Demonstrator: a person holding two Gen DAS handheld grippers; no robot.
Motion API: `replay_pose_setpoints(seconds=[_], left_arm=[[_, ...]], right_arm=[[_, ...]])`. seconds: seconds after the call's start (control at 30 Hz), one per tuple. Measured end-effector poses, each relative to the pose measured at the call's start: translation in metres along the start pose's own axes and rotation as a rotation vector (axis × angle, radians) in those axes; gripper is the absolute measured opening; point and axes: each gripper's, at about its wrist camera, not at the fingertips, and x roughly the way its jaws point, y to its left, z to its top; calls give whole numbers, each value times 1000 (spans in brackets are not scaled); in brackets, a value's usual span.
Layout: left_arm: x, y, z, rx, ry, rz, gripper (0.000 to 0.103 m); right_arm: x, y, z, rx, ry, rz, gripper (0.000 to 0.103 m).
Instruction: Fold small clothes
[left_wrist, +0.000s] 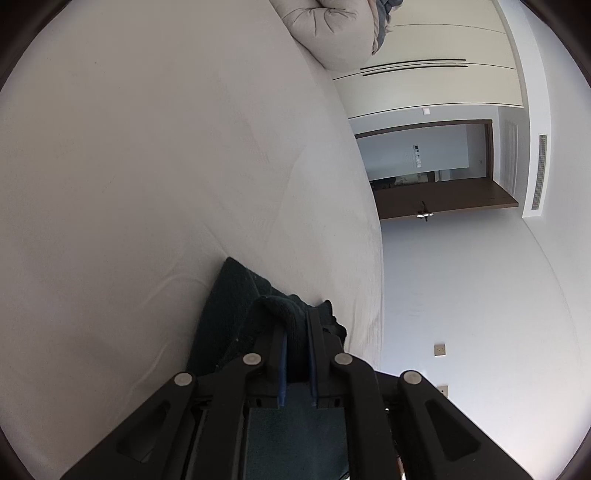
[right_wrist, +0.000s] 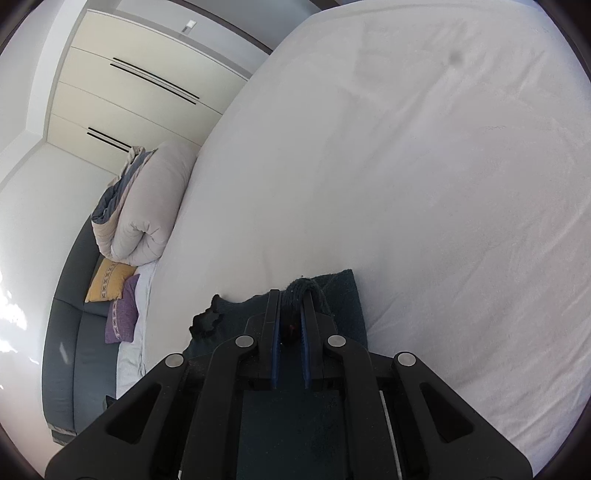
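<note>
Dark knitted cloth fills the narrow gap between the blue pads of the left tool (left_wrist: 296, 325), whose jaws pinch a bunched fold of the dark garment (left_wrist: 229, 306). The right tool (right_wrist: 291, 306) likewise clamps a gathered ridge of the same garment, jaws nearly together. The rest of the cloth drapes against the white bed (right_wrist: 406, 166) just beyond both tools. Farther off, at ten o'clock in the right view, a rolled duvet (right_wrist: 144, 221) sits above yellow and purple cushions (right_wrist: 109, 282), with wardrobe doors (right_wrist: 122, 81) behind.
</note>
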Motion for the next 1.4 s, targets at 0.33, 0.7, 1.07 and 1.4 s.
replay_pose_setpoints(seconds=[0.33, 0.7, 1.07, 1.4], left_arm=[[-18, 13, -11, 43, -44, 32, 72], [-35, -21, -74, 382, -82, 227, 70], [-45, 19, -88, 410, -53, 352, 53], [-44, 18, -105, 516, -40, 454, 38]], right_arm=[[50, 13, 12, -73, 20, -44, 61], [-13, 18, -25, -116, -82, -49, 61], [-41, 41, -130, -291, -49, -141, 61], [-27, 8, -148, -273, -25, -274, 61]])
